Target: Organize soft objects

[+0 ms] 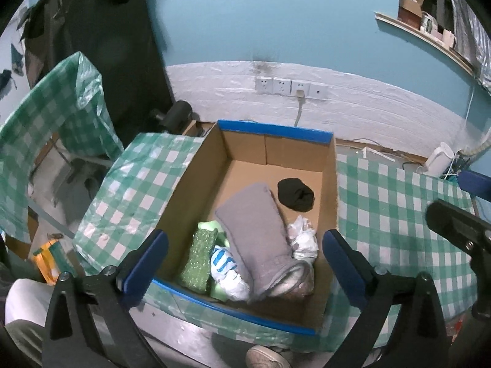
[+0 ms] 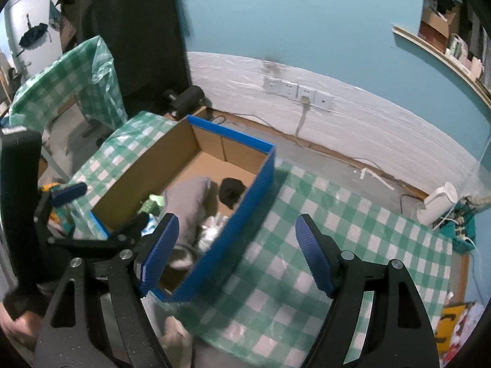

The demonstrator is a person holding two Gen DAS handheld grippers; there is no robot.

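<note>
A cardboard box with blue rim stands on the green-checked table. Inside lie a grey towel, a black sock, a green sponge cloth, a blue-and-white item and a crumpled white cloth. My left gripper is open and empty, held above the box's near end. My right gripper is open and empty, above the box's right wall and the tablecloth. The towel and sock show in the right wrist view too.
A white kettle stands at the table's far right corner. Wall sockets with a plugged cable are behind the box. A second checked-covered table stands to the left. A shoe shows below the table edge.
</note>
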